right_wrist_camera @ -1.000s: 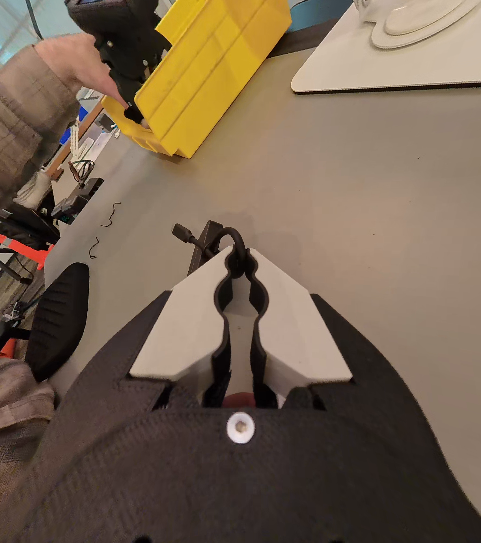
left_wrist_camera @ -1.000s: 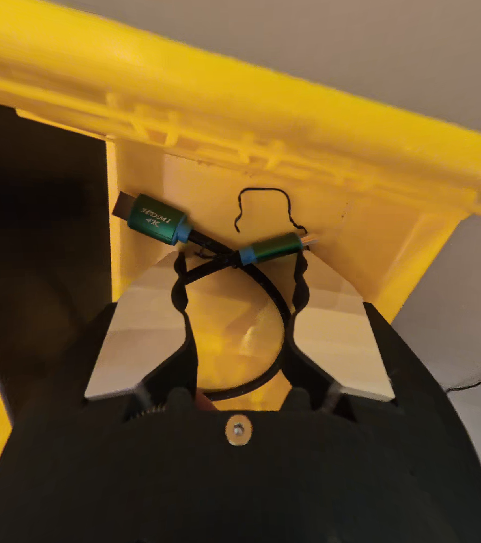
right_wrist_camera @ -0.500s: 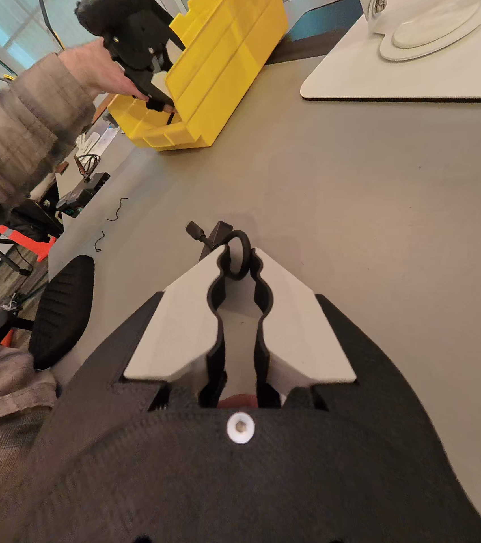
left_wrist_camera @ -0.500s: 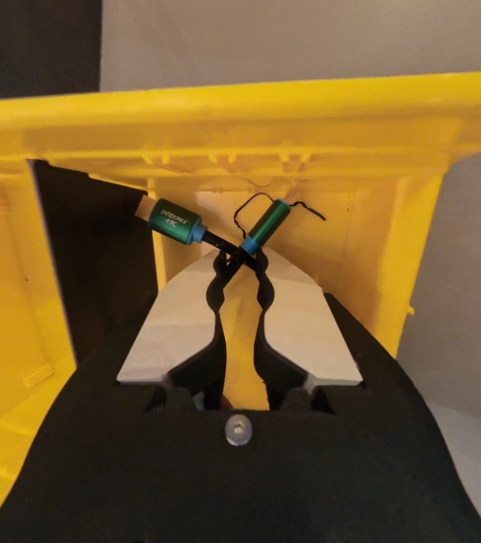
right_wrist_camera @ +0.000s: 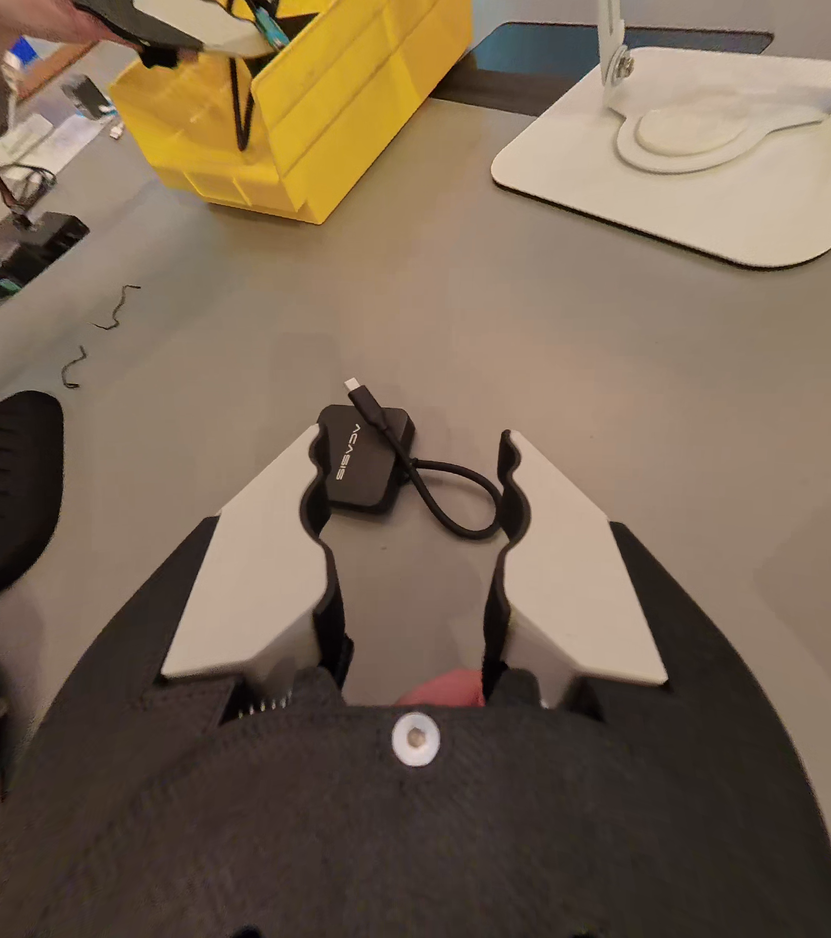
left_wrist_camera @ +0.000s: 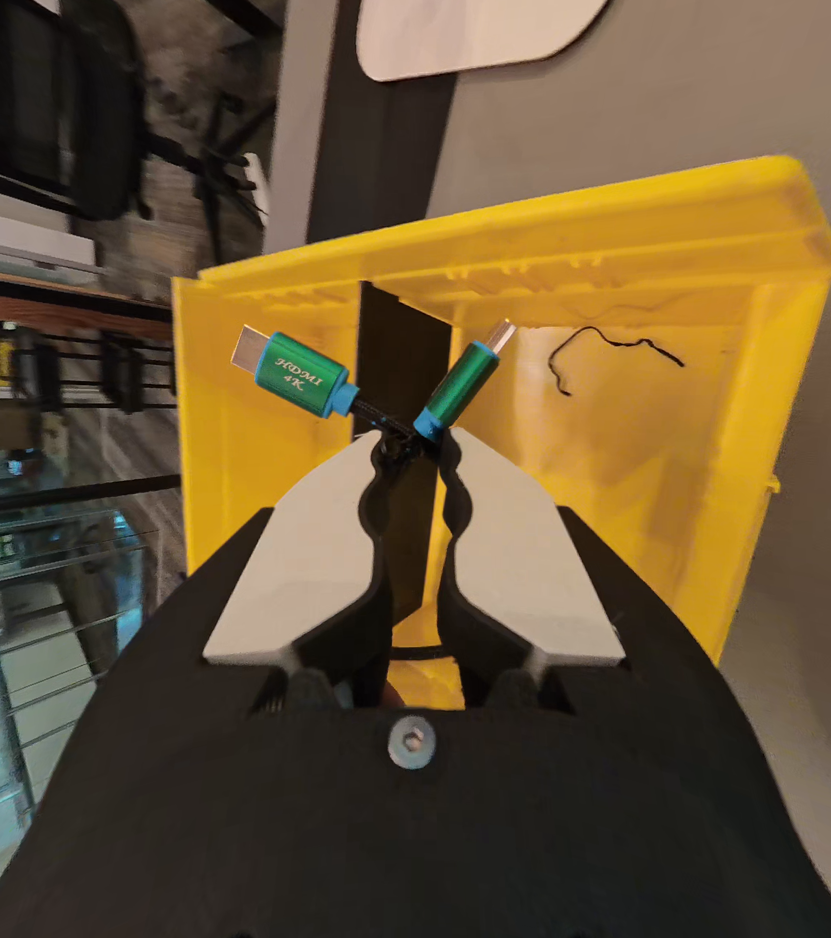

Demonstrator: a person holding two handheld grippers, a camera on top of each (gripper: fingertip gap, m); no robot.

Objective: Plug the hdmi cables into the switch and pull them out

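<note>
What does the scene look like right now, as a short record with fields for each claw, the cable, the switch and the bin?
left claw: shut on the cable, just behind its two plugs
cable: black braided, both green plugs sticking out past the tips, loop hanging into the bin
right claw: open, holding nothing
switch: black, flat on the grey table, its short lead curled beside it, nothing plugged in
bin: yellow, on the table beyond the switch

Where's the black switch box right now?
In the right wrist view, the small black switch box lies flat on the grey table, just ahead of the open right tongs, near their left tip.
</note>
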